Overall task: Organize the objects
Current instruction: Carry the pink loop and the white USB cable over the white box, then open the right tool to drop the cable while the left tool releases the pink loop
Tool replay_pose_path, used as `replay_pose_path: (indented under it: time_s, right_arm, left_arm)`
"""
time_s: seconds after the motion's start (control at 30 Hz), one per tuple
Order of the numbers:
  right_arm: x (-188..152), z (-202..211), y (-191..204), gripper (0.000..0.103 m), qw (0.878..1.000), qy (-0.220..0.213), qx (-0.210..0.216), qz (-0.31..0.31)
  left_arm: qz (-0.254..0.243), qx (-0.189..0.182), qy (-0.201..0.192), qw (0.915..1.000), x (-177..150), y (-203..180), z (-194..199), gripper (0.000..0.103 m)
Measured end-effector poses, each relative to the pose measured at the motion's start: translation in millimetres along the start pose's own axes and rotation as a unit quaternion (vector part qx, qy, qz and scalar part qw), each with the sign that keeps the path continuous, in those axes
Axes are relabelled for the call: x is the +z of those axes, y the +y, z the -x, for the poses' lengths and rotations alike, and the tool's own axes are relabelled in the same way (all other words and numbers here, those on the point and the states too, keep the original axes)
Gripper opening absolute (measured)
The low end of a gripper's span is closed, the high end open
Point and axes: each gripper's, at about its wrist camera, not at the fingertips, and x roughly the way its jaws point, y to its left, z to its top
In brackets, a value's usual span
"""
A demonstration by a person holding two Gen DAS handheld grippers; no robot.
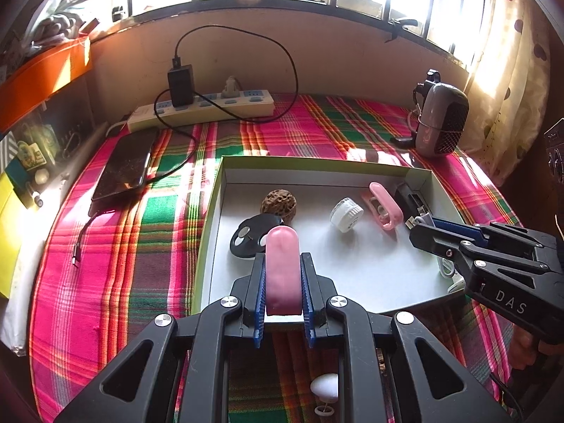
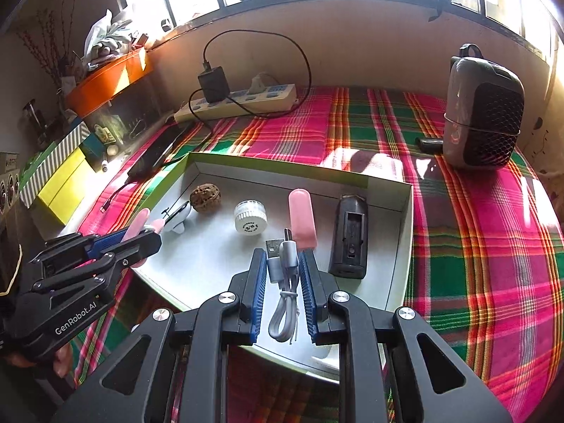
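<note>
A shallow white box with a green rim (image 1: 317,162) (image 2: 282,164) lies on the plaid cloth. My left gripper (image 1: 282,259) (image 2: 155,234) is shut on a pink rounded case (image 1: 282,271) (image 2: 139,225), held above the box's near left part. My right gripper (image 2: 283,253) (image 1: 416,229) is shut on a coiled grey USB cable (image 2: 283,271) over the box's near right side. Inside the box lie a walnut (image 1: 278,202) (image 2: 205,197), a small white jar (image 1: 346,213) (image 2: 249,217), a pink clip (image 1: 384,208) (image 2: 302,218), a black holder (image 2: 349,243) and a round black-and-white piece (image 1: 252,238).
A power strip with a black charger (image 1: 201,107) lies along the far wall, and a phone (image 1: 123,165) lies left of the box. A grey speaker (image 2: 483,112) stands at the far right. Orange (image 1: 42,74) and yellow (image 2: 60,187) boxes crowd the left edge. A white egg-shaped item (image 1: 324,386) lies near me.
</note>
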Motion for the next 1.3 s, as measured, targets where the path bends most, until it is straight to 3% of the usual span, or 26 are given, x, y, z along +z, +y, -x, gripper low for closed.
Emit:
replay_pose_path:
  time_s: [0.5,1.3]
  right_arm:
    - [0,-20,4,0.020,1.000,0.018,-0.019,0.016]
    - [-4,-31,6,0.021,0.998,0.021,-0.052,0.032]
  left_arm:
    - [-0.010,0.007,0.026,0.9996,-1,-3,-24,0.016]
    - [-0.010,0.014,0.032,0.9993,0,-2,-31,0.016]
